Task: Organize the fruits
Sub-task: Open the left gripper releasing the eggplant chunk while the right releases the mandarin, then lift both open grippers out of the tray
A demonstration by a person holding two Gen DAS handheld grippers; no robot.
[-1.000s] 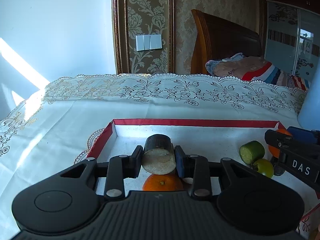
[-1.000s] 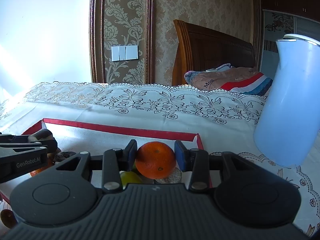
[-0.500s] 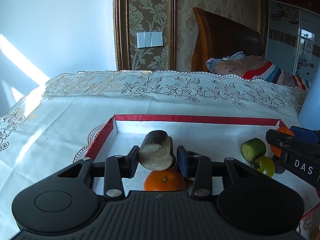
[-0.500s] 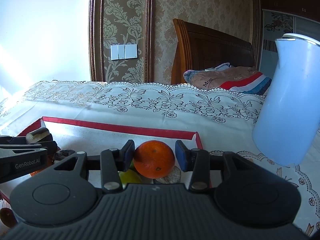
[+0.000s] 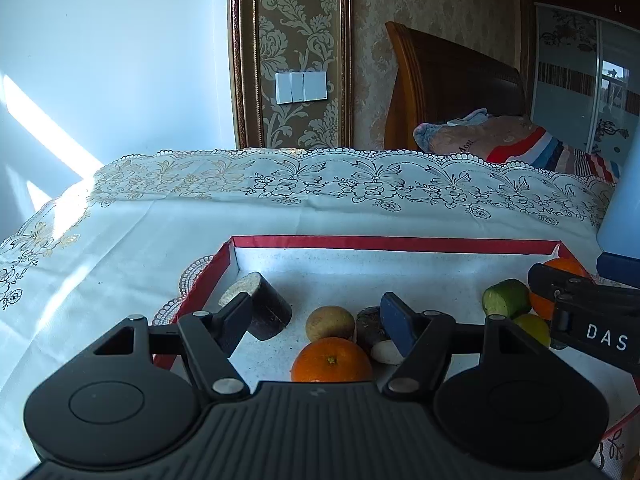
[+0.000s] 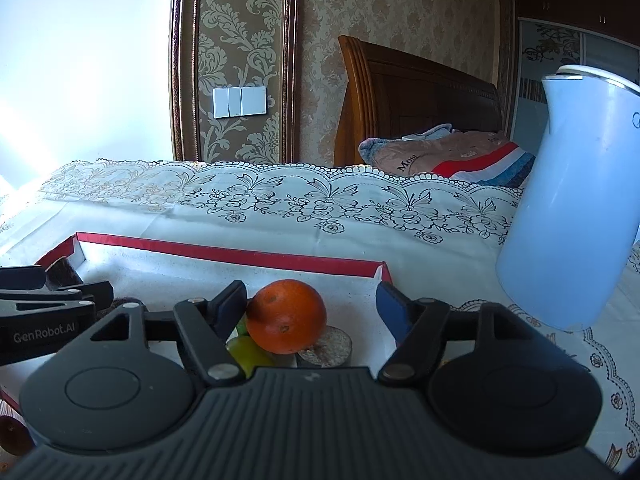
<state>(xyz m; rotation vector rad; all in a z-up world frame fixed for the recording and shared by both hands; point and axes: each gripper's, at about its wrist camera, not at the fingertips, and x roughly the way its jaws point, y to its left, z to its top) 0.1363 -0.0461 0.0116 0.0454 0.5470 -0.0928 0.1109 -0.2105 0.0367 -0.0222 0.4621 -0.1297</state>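
**Both grippers spread wide over the fruit tray**

Left gripper (image 5: 318, 314) hangs over the near-left part of the red-rimmed tray (image 5: 392, 243) with its jaws parted wide and nothing between them. Just beyond its left finger, a dark cut cylinder with a pale end (image 5: 260, 308) lies tilted on the tray floor near the left wall, touching or nearly touching the fingertip. Between the fingers, lower down, sit a brown round fruit (image 5: 330, 322), an orange (image 5: 331, 361) nearest the camera, and a dark piece with a white end (image 5: 380, 340) against the right finger; whether that finger touches it is unclear.

Toward the tray's right end lie a green cut piece (image 5: 506, 298) and a yellow-green fruit (image 5: 532, 328), partly behind the right gripper (image 6: 312, 300). From its own camera that gripper is also splayed open. A second orange (image 6: 286, 316) rests beside its left finger, apparently touching it, well clear of the right one. The orange sits on a pile with a yellow-green fruit (image 6: 248, 354) and a pale round slice (image 6: 328, 348).

A light blue kettle (image 6: 572, 200) stands on the lace tablecloth (image 6: 320, 208) right of the tray.
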